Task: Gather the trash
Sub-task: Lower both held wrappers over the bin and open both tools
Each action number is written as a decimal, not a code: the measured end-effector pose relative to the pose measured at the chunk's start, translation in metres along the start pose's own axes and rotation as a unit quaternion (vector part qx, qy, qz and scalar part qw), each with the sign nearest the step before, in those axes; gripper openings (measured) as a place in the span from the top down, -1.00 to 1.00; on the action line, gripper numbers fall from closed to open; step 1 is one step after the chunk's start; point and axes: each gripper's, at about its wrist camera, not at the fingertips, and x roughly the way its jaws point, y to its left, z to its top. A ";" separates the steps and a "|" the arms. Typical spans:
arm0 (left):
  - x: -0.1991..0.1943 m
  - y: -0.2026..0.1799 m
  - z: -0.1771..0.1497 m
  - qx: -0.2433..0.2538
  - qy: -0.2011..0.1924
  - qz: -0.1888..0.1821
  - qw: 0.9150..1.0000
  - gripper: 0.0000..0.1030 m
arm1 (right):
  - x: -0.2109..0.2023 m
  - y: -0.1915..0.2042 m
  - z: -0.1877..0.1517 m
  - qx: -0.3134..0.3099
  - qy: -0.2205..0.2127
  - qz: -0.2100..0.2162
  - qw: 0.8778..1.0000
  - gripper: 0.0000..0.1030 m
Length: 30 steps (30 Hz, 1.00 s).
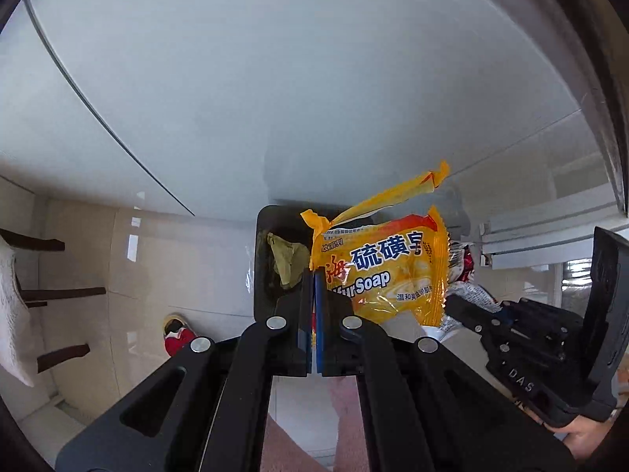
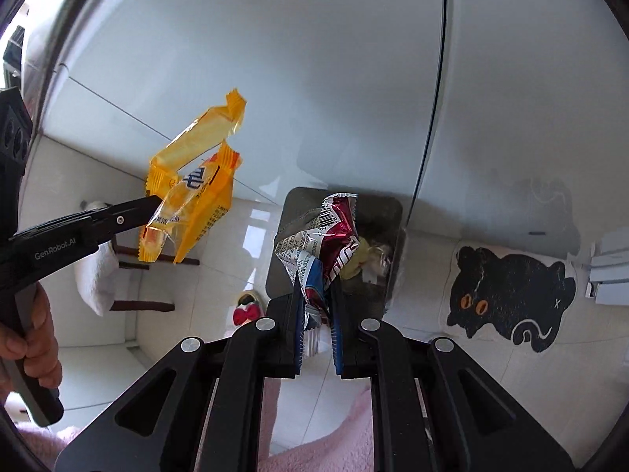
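The left gripper (image 1: 314, 275) pinches a shiny yellow soap wrapper (image 1: 387, 271) tight at mid-frame. The right gripper (image 2: 316, 295) squeezes a crumpled red and silver wrapper (image 2: 326, 240), maybe a snack bag, above the dark bin (image 2: 291, 216).

Both tongs are matte black, angular linkage frames with round silver rivets at the joints and blue ribbed pads on the inner finger faces. The left tongs (image 2: 155, 206) carry white "GenRobot.AI" lettering, the right tongs (image 1: 452, 306) "DAS". A fuzzy pink sleeve (image 2: 334, 444) shows beneath the frame.
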 end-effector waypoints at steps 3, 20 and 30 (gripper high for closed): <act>0.030 0.000 0.004 -0.010 0.025 -0.011 1.000 1.00 | 0.029 -0.002 -0.002 0.005 0.016 -0.002 1.000 0.75; 0.090 0.015 0.024 -0.022 0.079 -0.008 0.997 0.53 | 0.090 -0.016 0.004 0.048 0.043 0.011 0.998 -0.03; 0.073 0.011 0.031 -0.020 0.059 -0.015 0.998 -0.42 | 0.077 -0.014 0.003 0.017 0.046 -0.020 0.999 -0.78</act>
